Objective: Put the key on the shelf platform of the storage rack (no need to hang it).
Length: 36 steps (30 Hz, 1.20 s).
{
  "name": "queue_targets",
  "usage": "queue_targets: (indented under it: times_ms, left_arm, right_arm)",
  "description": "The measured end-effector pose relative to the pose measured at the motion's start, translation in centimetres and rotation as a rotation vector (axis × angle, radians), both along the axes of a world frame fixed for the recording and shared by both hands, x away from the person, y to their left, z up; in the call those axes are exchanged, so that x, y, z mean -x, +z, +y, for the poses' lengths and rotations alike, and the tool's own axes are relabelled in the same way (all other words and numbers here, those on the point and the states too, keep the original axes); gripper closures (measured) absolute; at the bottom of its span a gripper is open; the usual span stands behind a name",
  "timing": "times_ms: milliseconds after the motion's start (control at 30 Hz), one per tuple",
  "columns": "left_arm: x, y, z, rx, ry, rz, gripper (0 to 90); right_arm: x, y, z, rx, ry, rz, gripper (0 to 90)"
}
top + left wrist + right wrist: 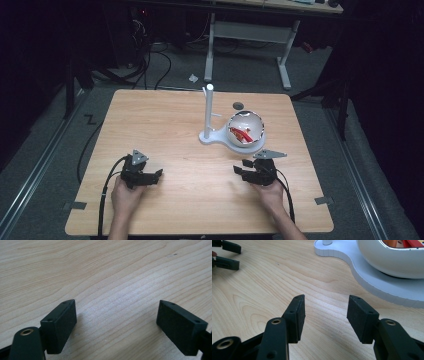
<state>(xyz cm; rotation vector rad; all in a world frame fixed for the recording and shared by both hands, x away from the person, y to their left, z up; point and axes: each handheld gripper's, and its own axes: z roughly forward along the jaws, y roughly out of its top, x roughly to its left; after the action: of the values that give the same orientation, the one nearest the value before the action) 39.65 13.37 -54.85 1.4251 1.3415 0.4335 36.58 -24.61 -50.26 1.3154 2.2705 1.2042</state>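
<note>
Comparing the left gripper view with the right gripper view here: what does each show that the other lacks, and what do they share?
The left gripper view: the left gripper with jaws spread wide over bare wood, nothing between them.

The right gripper view: the right gripper, jaws open and empty, plus the white bowl with red contents on its white stand base, the foot of the post, and the other gripper's jaws at upper left.

Shared: the light wooden table and a pair of black jaws holding nothing.

White bowl (245, 130) upright on stand base, red items inside.
</note>
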Motion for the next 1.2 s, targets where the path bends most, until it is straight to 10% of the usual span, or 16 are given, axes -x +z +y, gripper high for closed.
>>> queue_targets:
  times_ms: [1200]
  left_arm:
    - [0.0, 0.0, 0.0, 0.000, 0.000, 0.000, 16.6]
  right_arm:
    - [-0.7, -2.9, 0.7, 0.202, -0.038, -0.053, 40.6]
